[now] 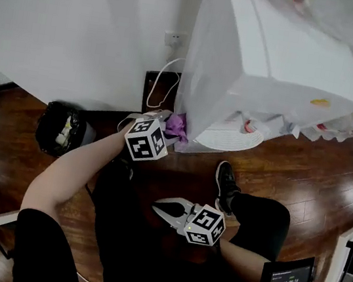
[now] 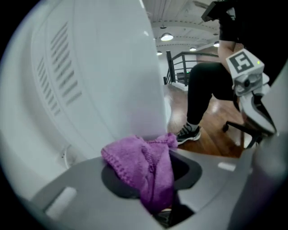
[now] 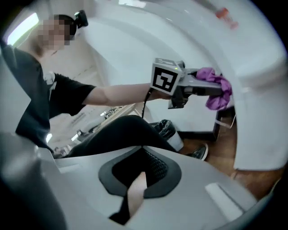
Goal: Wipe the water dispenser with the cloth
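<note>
1. The white water dispenser point(image 1: 269, 59) fills the head view from 12 to 2 o'clock and stands on the wooden floor point(image 1: 315, 185).
2. A black bin point(image 1: 62, 129) sits at 9 o'clock by the wall.
3. The right claw point(image 1: 162, 208), at 6 o'clock, is fully closed with nothing in it, well apart from the dispenser.
4. The left claw point(image 1: 168, 130), near centre, is clamped on the purple cloth point(image 1: 177, 126), which bunches between its jaws against the dispenser's side panel.
</note>
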Demonstrator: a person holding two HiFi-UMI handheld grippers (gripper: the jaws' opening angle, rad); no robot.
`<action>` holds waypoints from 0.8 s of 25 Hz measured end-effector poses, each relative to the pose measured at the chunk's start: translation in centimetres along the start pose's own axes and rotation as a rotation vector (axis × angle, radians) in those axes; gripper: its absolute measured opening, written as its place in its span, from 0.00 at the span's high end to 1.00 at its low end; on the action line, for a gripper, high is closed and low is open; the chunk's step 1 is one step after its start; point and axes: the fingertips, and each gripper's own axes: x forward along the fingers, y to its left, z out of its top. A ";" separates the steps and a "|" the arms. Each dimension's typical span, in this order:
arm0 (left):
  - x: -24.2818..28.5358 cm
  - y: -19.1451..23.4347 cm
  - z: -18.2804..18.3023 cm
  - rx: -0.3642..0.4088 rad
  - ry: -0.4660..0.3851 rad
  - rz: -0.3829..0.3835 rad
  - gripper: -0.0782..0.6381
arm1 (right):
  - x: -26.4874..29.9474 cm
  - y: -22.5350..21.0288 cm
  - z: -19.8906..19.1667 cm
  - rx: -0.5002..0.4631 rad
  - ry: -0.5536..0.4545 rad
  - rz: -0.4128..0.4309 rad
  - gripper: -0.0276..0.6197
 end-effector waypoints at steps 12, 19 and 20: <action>-9.0 12.2 6.3 -0.192 -0.195 0.114 0.67 | -7.9 -14.5 4.5 -0.105 -0.161 -0.414 0.95; -15.1 15.4 10.7 -0.216 -0.223 0.269 0.66 | -9.0 -13.8 6.0 -0.155 -0.228 -0.429 0.95; -15.6 15.6 11.1 -0.226 -0.233 0.294 0.66 | -9.1 -13.3 6.3 -0.157 -0.240 -0.428 0.95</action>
